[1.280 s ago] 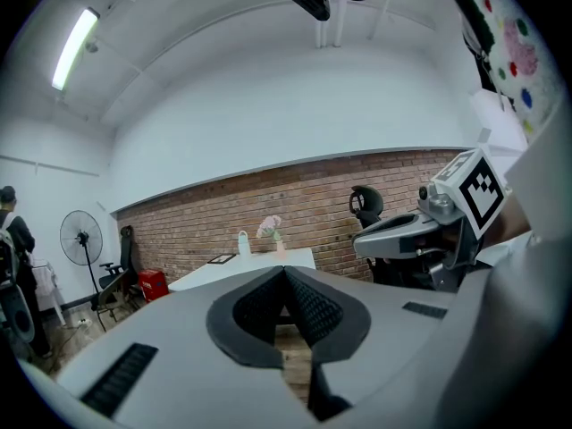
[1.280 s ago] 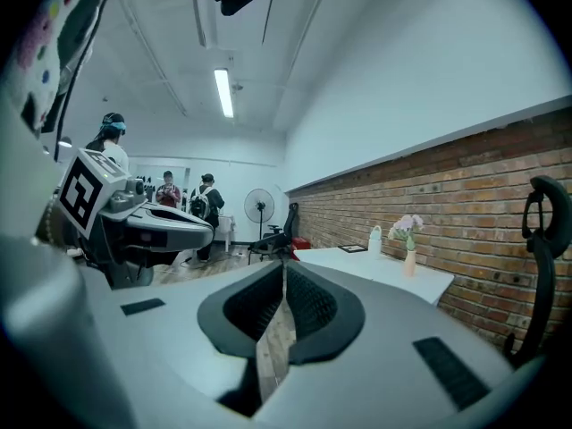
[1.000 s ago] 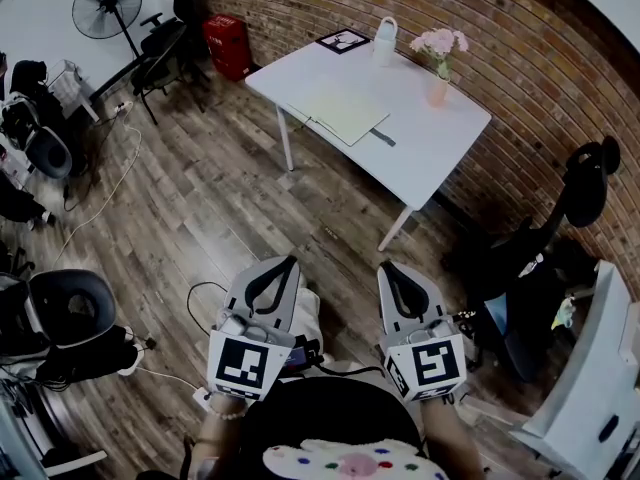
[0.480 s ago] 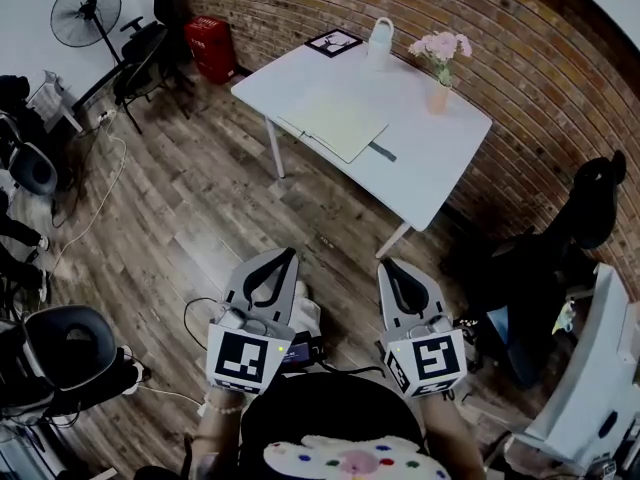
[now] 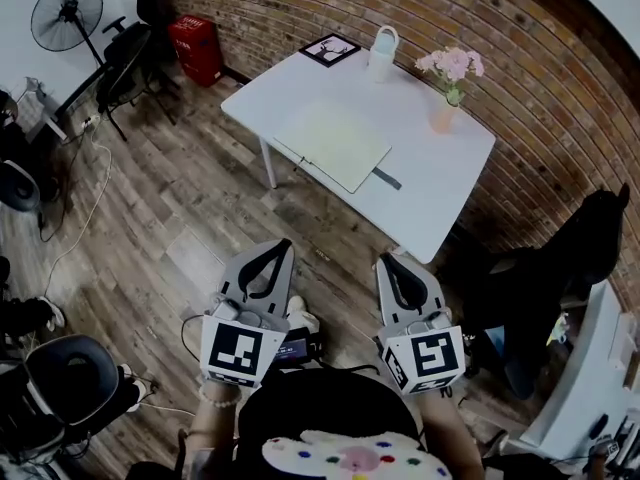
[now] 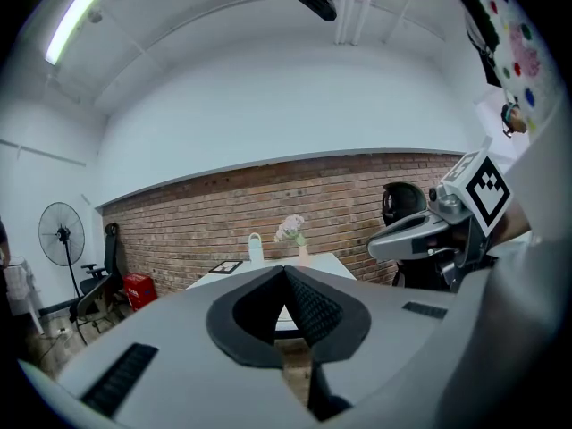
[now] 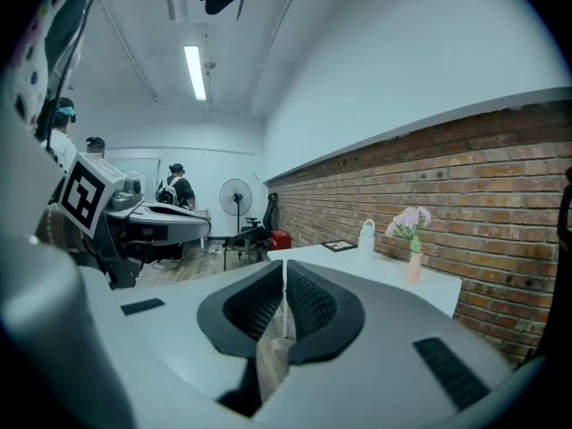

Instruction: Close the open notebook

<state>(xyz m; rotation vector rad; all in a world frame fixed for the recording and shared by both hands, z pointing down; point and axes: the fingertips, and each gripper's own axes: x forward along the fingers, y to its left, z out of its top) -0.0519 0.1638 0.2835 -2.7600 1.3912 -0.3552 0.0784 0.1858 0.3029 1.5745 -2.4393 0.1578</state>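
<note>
Head view, left to right, all placed against the white counter (image 5: 440, 183):

- Far left of the counter: standing fan (image 5: 70, 13), then a black office chair (image 5: 125, 63), then a red box (image 5: 196, 48) against the brick wall (image 5: 520, 58). All well apart from the counter, on the wooden floor (image 5: 180, 208).
- Left gripper (image 5: 286, 247): well short of the counter's near edge, over the floor, pointing toward the counter. Fingers clenched, pads together, nothing between them (the left gripper view confirms it). Marker cube facing the camera.
- Open notebook (image 5: 333, 144): lies flat on the counter's near-left part, pale pages up, one corner close to the counter's near edge. Not closed. Neither gripper is near it.
- Picture frame (image 5: 329, 49): far-left corner of the counter, lying flat.
- White jug (image 5: 381, 52): upright at the counter's far edge, just right of the frame.
- Small dark strip (image 5: 387, 179): on the counter at the notebook's right corner. Can't tell what it is, or whether it touches the notebook.
- Right gripper (image 5: 386, 262): also short of the counter's near edge, level with the left one, pointing the same way. Fingers clenched, empty, only a thin slit showing in the right gripper view.
- Vase with pink flowers (image 5: 447, 93): upright on the counter's far-right part, near the wall.
- Black chair (image 5: 560, 258): on the floor, right of the counter.

The gripper views look across the floor at the counter; the jug and flowers show on top.
</note>
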